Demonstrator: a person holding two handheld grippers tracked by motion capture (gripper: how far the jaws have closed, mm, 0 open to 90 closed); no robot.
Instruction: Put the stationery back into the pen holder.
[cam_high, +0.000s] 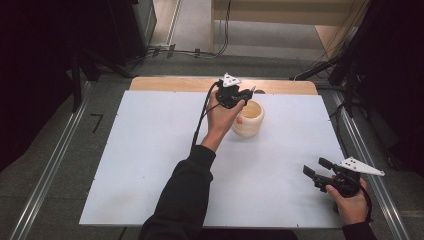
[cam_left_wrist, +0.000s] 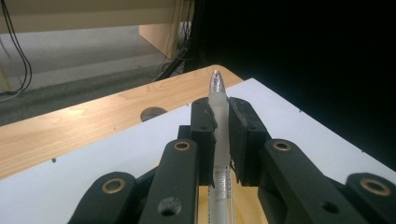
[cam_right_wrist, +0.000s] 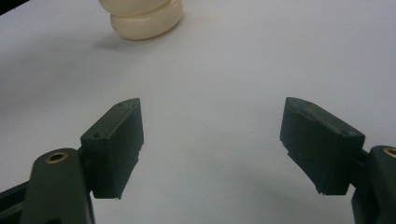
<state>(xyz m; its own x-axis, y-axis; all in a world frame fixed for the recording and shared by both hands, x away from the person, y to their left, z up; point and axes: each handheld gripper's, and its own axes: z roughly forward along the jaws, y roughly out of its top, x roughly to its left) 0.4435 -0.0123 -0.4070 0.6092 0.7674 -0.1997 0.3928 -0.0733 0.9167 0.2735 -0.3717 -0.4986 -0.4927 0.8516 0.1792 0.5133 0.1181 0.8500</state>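
Observation:
My left gripper (cam_high: 239, 94) is held over the far middle of the white board, right at the near-left rim of a cream ribbed cup (cam_high: 249, 119). It is shut on a translucent pen (cam_left_wrist: 218, 93), whose clear tip sticks out past the pads (cam_left_wrist: 203, 126) in the left gripper view (cam_left_wrist: 221, 122). My right gripper (cam_high: 315, 169) rests low at the board's near right corner, open with nothing between its jaws. From the right gripper view (cam_right_wrist: 212, 140), the cup's base (cam_right_wrist: 147, 18) shows far ahead at the upper left.
The white board (cam_high: 150, 165) lies on a wooden table (cam_high: 190, 83) whose far strip shows a round hole (cam_left_wrist: 153, 112). Metal rails (cam_high: 47, 175) run along both sides. Cables (cam_high: 200, 50) lie on the floor beyond the table.

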